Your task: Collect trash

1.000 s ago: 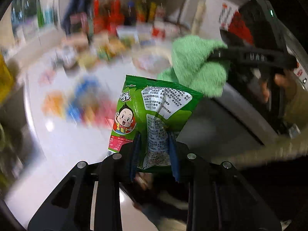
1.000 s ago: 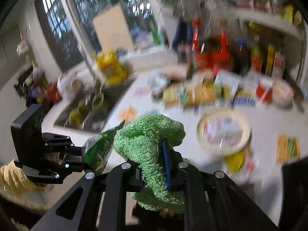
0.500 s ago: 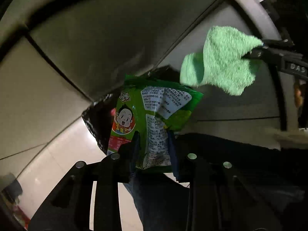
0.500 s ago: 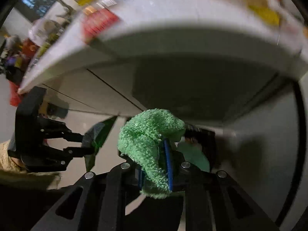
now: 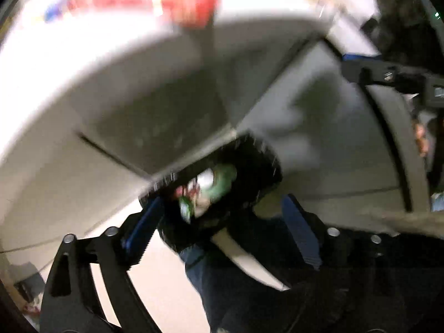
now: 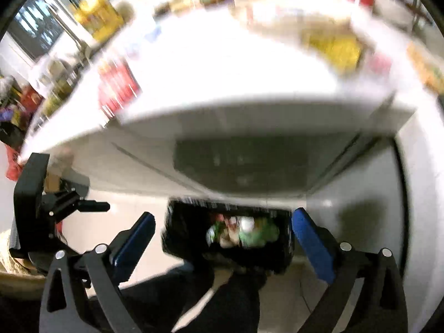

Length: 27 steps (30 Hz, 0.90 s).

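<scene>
Both views are smeared with motion blur. The left gripper (image 5: 222, 222) points steeply down over a black trash bin (image 5: 260, 161) that stands on the pale floor (image 5: 166, 291) against the base of a white counter (image 5: 138, 88). Its jaws have just been opening and now stand wide, the blue pads (image 5: 301, 233) far apart with nothing between them. Down inside the bin's mouth lies a jumble of trash (image 5: 213, 186): green, white and a little red, which may be the green snack packet, though the blur does not let me say for certain.

The right gripper (image 6: 222, 238) hangs over the same bin (image 6: 183, 233), jaws likewise just opened to their full spread and empty, one blue pad (image 6: 310, 247) on each side of the bin's rim. In this view the trash (image 6: 244, 233) sits in the bin's opening as green and white patches with a touch of red; something fuzzy and green is among them.

The left gripper (image 6: 55, 213) shows at the left edge of the right view, near the bin. On the counter's top (image 6: 211, 63), along its front edge, lies a red packet (image 6: 119, 88), and further back are yellow and other blurred packages (image 6: 335, 47).
</scene>
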Motion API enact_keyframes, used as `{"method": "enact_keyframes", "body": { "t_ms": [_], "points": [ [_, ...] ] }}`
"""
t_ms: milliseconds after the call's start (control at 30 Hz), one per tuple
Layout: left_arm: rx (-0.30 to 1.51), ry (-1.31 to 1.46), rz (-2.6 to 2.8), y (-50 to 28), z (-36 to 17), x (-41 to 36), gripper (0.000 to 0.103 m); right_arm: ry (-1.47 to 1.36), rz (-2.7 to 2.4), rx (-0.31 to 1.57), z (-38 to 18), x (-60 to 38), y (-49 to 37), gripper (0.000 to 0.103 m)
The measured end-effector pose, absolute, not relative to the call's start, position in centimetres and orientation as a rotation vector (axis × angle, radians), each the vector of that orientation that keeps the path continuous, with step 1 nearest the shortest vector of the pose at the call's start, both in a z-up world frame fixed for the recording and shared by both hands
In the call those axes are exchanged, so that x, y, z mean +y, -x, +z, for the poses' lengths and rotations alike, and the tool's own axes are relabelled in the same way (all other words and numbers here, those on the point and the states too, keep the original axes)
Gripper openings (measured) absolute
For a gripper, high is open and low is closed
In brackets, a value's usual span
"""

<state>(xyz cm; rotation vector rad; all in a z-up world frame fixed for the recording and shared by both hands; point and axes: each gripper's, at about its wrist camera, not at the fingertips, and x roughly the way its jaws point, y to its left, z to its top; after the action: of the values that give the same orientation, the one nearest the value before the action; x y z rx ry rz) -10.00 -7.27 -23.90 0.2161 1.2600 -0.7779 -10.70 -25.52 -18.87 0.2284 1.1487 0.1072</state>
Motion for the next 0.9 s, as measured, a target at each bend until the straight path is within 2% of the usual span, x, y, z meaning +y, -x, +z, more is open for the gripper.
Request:
{"method": "enact_keyframes", "body": {
  "t_ms": [167,267,400,667,900],
  "points": [
    [1.056,-0.050,-0.727,7.5,-15.3,-5.4,0.090,-0.238,0.138,0.908,-11.7,-26.5,7.3,0.098],
    [0.951,-0.006,-0.618,5.4,-12.2,-3.9,0.090,-0.268,0.144,0.803,-8.9,-27.8,3.2,0.098],
    [0.889,0.040,-0.494,3.3,-10.6,-2.4,0.090,-0.297,0.172,0.735,-7.2,-28.5,-1.2,0.098],
    [0.943,0.062,-0.414,3.3,-11.7,-0.2,0.090,-0.275,0.220,0.854,-11.2,-26.6,-12.4,0.095],
    [0.981,0.114,-0.325,3.4,-13.2,2.8,0.090,-0.135,0.214,0.942,-14.0,-26.3,-16.6,0.095]
  ]
}}
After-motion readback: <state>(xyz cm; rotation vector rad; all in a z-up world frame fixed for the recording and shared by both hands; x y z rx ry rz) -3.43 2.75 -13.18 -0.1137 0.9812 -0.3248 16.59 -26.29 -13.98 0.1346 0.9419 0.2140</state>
